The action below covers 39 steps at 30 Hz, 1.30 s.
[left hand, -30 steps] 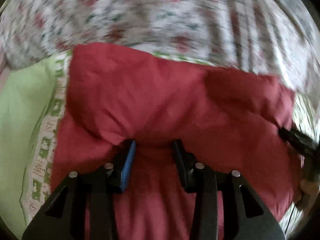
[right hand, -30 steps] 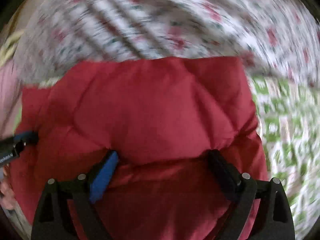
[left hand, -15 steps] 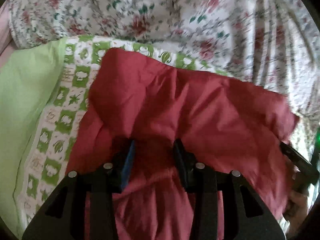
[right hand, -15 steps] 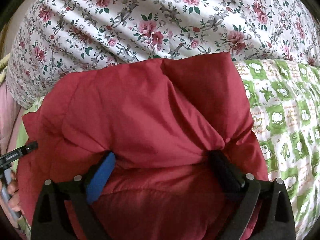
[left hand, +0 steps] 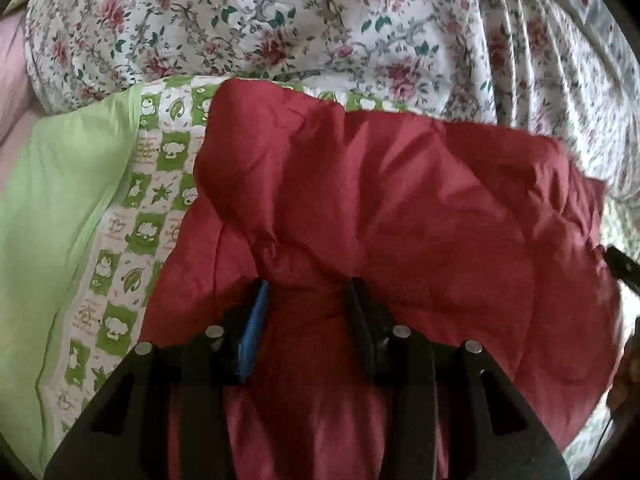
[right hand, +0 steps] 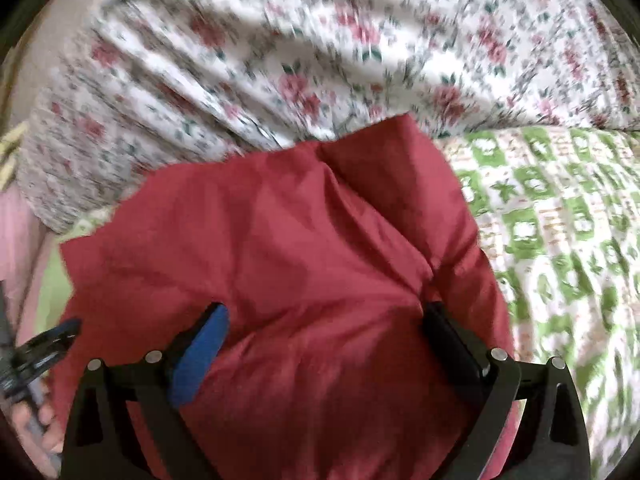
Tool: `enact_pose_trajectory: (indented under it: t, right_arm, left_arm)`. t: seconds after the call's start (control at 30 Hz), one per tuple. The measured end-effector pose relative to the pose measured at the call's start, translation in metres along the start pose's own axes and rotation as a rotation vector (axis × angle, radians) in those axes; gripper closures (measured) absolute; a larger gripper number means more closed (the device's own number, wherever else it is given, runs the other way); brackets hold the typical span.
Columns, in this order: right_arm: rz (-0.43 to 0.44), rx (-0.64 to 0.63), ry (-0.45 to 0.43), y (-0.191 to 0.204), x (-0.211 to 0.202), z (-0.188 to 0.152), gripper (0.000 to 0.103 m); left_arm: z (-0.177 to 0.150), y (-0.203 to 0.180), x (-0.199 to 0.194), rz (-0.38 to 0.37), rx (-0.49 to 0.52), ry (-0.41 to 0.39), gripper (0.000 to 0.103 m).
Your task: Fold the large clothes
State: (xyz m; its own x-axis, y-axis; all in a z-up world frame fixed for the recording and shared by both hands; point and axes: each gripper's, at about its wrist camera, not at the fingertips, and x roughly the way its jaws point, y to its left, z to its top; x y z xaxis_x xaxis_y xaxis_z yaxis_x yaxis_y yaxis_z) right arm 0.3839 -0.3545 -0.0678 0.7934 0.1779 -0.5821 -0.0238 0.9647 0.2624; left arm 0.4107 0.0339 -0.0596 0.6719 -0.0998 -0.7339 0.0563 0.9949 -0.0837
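Observation:
A red padded garment lies folded on the bed and fills the middle of both wrist views. My left gripper is shut on a bunched fold of its near edge, cloth pinched between the blue pad and the black finger. My right gripper stands wide, its jaws far apart, with thick red cloth bulging between the blue pad and the black finger. The other gripper's tip shows at the right edge of the left wrist view and at the left edge of the right wrist view.
A green-and-white patterned sheet covers the bed under the garment, also on the right in the right wrist view. A plain light-green cloth lies at left. A bunched floral quilt lies behind the garment.
Both grippers have moved with the garment's edge; more patterned sheet shows beside it. The right wrist view has turned and is blurred again. The left grip is unchanged.

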Motion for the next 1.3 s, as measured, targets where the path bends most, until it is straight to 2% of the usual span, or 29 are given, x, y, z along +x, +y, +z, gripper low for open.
enact_pose_trajectory:
  t: [0.17, 0.3, 0.47, 0.67, 1.0, 1.13, 1.23, 1.3]
  right_arm:
    - [0.057, -0.022, -0.033, 0.002, -0.050, -0.019, 0.004]
    - [0.062, -0.025, -0.052, -0.001, -0.077, -0.035, 0.004]
    - [0.071, -0.001, -0.042, -0.010, -0.087, -0.049, 0.004]
    - [0.054, 0.014, -0.023, -0.022, -0.090, -0.063, 0.004]
    - [0.061, 0.071, 0.019, -0.051, -0.082, -0.076, 0.004]
    - [0.105, 0.137, 0.039, -0.067, -0.072, -0.076, 0.004]
    - [0.153, 0.206, 0.064, -0.080, -0.057, -0.074, 0.004]
    - [0.184, 0.255, 0.094, -0.087, -0.042, -0.072, 0.004]
  left_arm:
    - [-0.013, 0.018, -0.031, -0.102, -0.054, -0.030, 0.061]
    - [-0.026, 0.024, -0.053, -0.138, -0.069, -0.044, 0.059]
    - [-0.039, 0.034, -0.072, -0.151, -0.075, -0.062, 0.056]
    - [-0.055, 0.054, -0.084, -0.189, -0.118, -0.066, 0.048]
    - [-0.074, 0.094, -0.072, -0.210, -0.196, -0.027, 0.043]
    - [-0.074, 0.115, -0.051, -0.280, -0.286, 0.024, 0.037]
    - [-0.070, 0.124, -0.031, -0.376, -0.353, 0.062, 0.035]
    - [-0.066, 0.124, -0.020, -0.416, -0.369, 0.085, 0.029]
